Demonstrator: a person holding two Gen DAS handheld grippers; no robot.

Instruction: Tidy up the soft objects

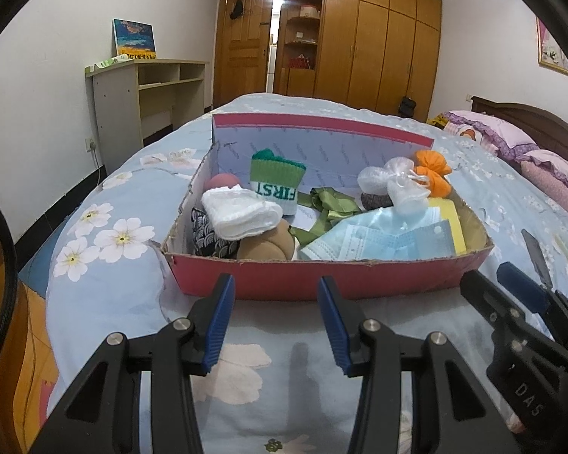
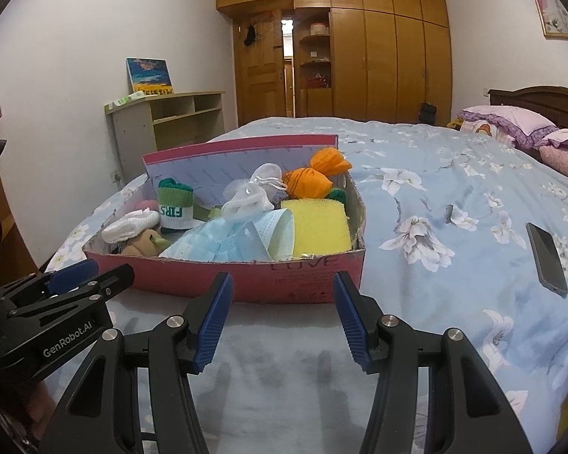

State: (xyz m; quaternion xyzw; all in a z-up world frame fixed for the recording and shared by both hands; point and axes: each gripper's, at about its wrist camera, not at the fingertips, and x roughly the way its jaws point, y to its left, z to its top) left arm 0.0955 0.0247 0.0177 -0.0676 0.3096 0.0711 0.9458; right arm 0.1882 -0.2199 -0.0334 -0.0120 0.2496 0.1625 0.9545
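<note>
The left gripper [image 1: 276, 295] and right gripper [image 2: 282, 291], both black with ribbed blue pads, hang spread and empty just before the red cardboard box [image 2: 246, 278] on the flowered blue bedspread [image 2: 435, 189]. Inside lie pale blue face masks [image 2: 238, 242], a yellow sponge [image 2: 320, 225], a green-and-white sock [image 1: 278, 181] and an orange cloth bundle [image 2: 314, 178].

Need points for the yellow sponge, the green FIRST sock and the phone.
yellow sponge [image 2: 320, 223], right wrist view, middle of its top face
green FIRST sock [image 1: 277, 181], left wrist view, its striped cuff
phone [image 2: 546, 261], right wrist view, centre of its dark screen
</note>
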